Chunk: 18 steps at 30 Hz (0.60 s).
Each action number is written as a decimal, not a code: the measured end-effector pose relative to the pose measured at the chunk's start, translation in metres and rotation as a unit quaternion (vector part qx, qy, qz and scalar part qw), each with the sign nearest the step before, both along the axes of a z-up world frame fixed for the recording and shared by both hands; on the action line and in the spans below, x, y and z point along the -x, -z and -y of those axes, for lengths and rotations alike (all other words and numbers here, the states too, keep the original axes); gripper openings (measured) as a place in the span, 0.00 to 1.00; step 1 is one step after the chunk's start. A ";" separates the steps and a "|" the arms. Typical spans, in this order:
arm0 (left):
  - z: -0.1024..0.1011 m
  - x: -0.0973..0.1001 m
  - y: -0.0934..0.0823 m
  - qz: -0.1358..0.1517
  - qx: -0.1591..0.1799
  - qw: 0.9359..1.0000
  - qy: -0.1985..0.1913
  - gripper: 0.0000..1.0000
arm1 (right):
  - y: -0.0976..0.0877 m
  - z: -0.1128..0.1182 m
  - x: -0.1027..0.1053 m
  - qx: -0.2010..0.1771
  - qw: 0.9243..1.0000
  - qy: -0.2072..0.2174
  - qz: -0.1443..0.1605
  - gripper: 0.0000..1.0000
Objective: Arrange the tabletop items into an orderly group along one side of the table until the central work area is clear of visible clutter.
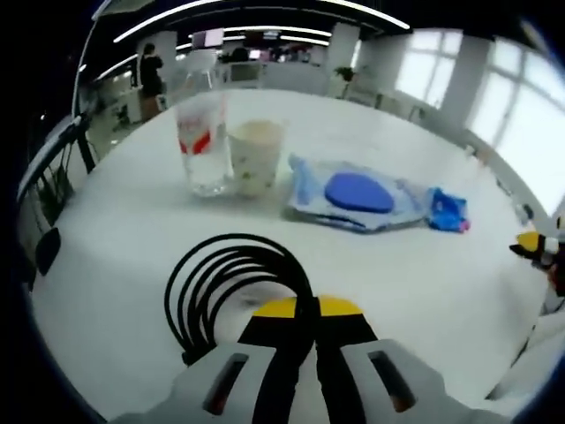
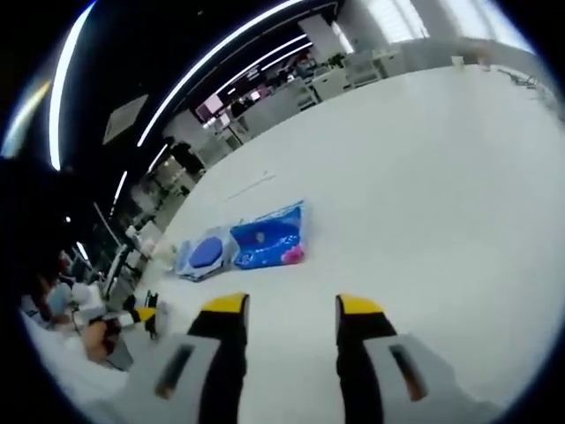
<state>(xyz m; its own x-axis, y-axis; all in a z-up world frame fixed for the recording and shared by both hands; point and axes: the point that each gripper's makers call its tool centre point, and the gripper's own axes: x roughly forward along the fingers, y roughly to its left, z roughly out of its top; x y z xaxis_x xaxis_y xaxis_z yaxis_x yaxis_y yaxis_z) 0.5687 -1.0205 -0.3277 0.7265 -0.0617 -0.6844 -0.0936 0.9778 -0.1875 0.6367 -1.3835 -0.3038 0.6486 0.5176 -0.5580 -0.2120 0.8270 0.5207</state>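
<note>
My left gripper (image 1: 305,331) pinches the black cable coil (image 1: 231,287). Beyond the coil stands a paper cup (image 1: 256,155), clear glass (image 1: 202,143) touching its left, blue wipes pack (image 1: 357,194) right.

Looks like a big open-plan office. Long strip lights (image 1: 265,11) run across a dark ceiling, there's a row of large bright windows (image 1: 494,97) down one side, and wall-mounted screens (image 1: 208,38) at the far end. Desks and chairs (image 2: 340,75) fill the background, with a person (image 1: 149,71) standing back there. All of it is seen across a big white table (image 1: 132,221).
</note>
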 end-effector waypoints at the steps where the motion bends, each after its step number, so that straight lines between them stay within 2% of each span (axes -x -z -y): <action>1: 0.004 -0.001 -0.004 0.005 -0.002 1.000 0.005 0.00 | 0.000 0.002 -0.003 -0.001 1.000 0.002 0.001 0.37; 6: 0.017 -0.011 -0.026 0.039 -0.012 0.999 0.031 0.00 | -0.007 -0.002 -0.012 -0.009 1.000 0.006 0.011 0.37; 11: 0.031 -0.024 -0.047 0.067 -0.044 0.994 0.078 0.00 | -0.006 -0.015 -0.009 -0.011 1.000 -0.018 0.008 0.36; 13: 0.039 -0.026 -0.051 0.068 -0.066 0.989 0.110 0.00 | -0.006 -0.018 -0.008 -0.012 1.000 -0.025 0.008 0.36; 17: 0.062 -0.026 -0.056 0.064 -0.119 0.973 0.188 0.00 | -0.007 -0.021 -0.007 -0.014 0.999 -0.033 0.009 0.37; 18: 0.069 -0.026 -0.059 0.065 -0.133 0.967 0.209 0.00 | -0.007 -0.022 -0.006 -0.015 0.999 -0.034 0.009 0.37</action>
